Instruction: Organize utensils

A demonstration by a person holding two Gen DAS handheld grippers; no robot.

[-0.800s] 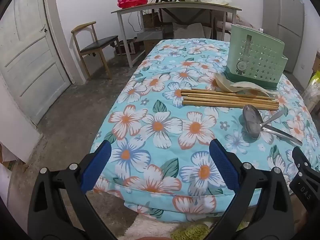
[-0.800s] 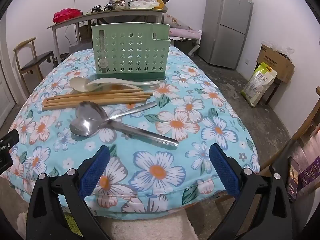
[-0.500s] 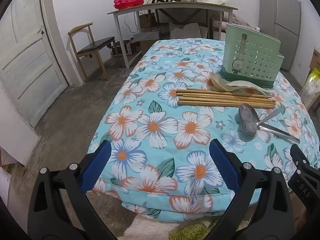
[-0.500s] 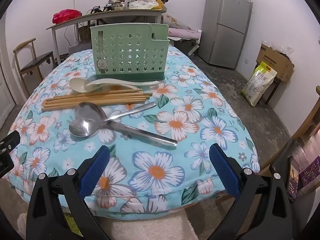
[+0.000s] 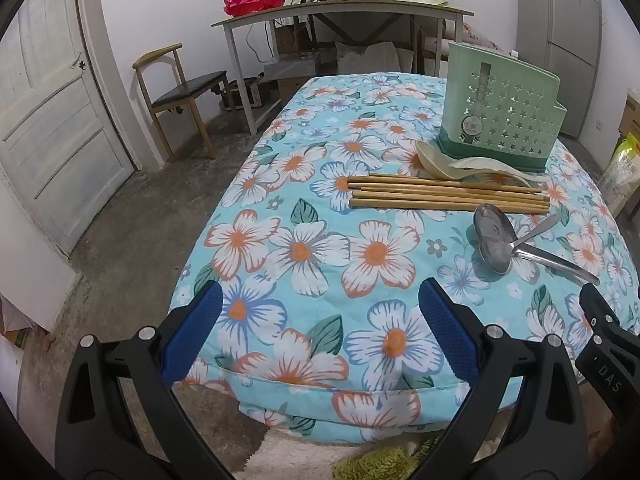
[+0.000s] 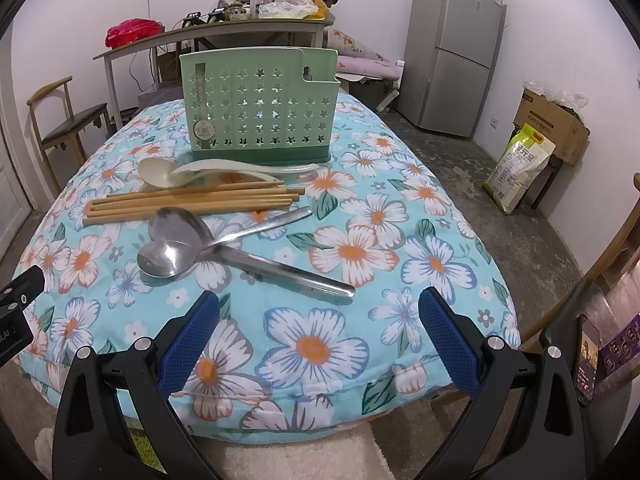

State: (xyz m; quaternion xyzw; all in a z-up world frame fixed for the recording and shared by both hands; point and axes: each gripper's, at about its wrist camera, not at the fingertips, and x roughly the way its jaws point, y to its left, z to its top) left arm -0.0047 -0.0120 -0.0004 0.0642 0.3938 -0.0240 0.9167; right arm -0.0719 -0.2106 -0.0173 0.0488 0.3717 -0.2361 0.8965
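On the flowered quilt (image 6: 352, 252) covering the table, you have every utensil lying loose in front of the green utensil caddy (image 6: 258, 104), which stands upright toward the far end with its star-punched wall facing you. Just before its base lie two cream plastic spoons (image 6: 208, 170), one bowl overlapping the other's handle, touching or nearly touching the caddy's foot. Next toward you is a bundle of bamboo chopsticks (image 6: 192, 200) laid side by side across the quilt, their ends roughly level. Nearer still are two steel spoons (image 6: 176, 240), bowls side by side and touching, handles crossing and running off to your right, the longer handle ending close to your right gripper (image 6: 318, 332). That gripper hovers over the near edge of the quilt with its blue pads (image 6: 188, 340) spread wide and nothing between them. Your left gripper (image 5: 320, 330) stands likewise at the near left corner, tilted downward, pads (image 5: 192, 332) fully apart, gripping nothing; the steel spoons (image 5: 494, 240), chopsticks (image 5: 446, 196) and caddy (image 5: 500, 120) all sit ahead and to its right. Beyond the quilt, a cluttered side table (image 5: 340, 12), a wooden chair (image 5: 176, 88) and a refrigerator (image 6: 452, 48) line the walls.
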